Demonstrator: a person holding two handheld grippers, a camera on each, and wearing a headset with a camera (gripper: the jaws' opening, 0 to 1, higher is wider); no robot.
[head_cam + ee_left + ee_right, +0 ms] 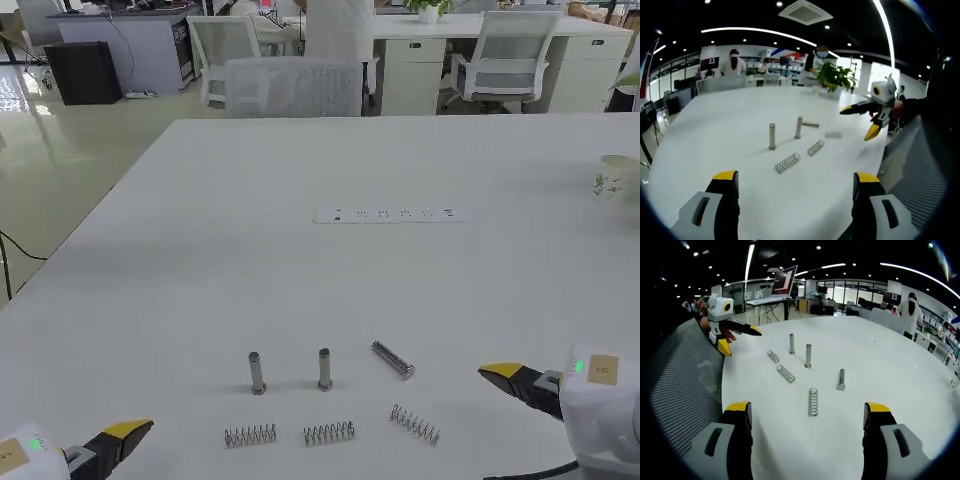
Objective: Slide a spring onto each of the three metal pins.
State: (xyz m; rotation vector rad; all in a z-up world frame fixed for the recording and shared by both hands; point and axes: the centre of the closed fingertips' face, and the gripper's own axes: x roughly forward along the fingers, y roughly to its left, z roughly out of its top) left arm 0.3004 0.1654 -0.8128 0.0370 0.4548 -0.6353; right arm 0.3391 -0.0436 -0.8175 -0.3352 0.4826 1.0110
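Two metal pins stand upright on the white table (pixel 300 250): the left pin (pixel 257 372) (pixel 772 136) (pixel 792 343) and the middle pin (pixel 324 368) (pixel 798 127) (pixel 808 355). A third pin (pixel 393 359) (pixel 810 124) (pixel 841 379) lies on its side to their right. In front of the pins lie three loose springs: left (pixel 250 435) (pixel 787 162), middle (pixel 328 432) (pixel 815 147) and right (pixel 414 424) (pixel 813 401). My left gripper (pixel 125 434) (pixel 796 180) is open at the near left, holding nothing. My right gripper (pixel 505 375) (pixel 808 410) is open at the near right, also holding nothing.
A flat white socket strip (pixel 388 214) sits mid-table. A patterned cup (pixel 615 178) stands at the right edge. Grey office chairs (pixel 293 88) line the far side, with desks and people beyond. The table's near edge runs just under both grippers.
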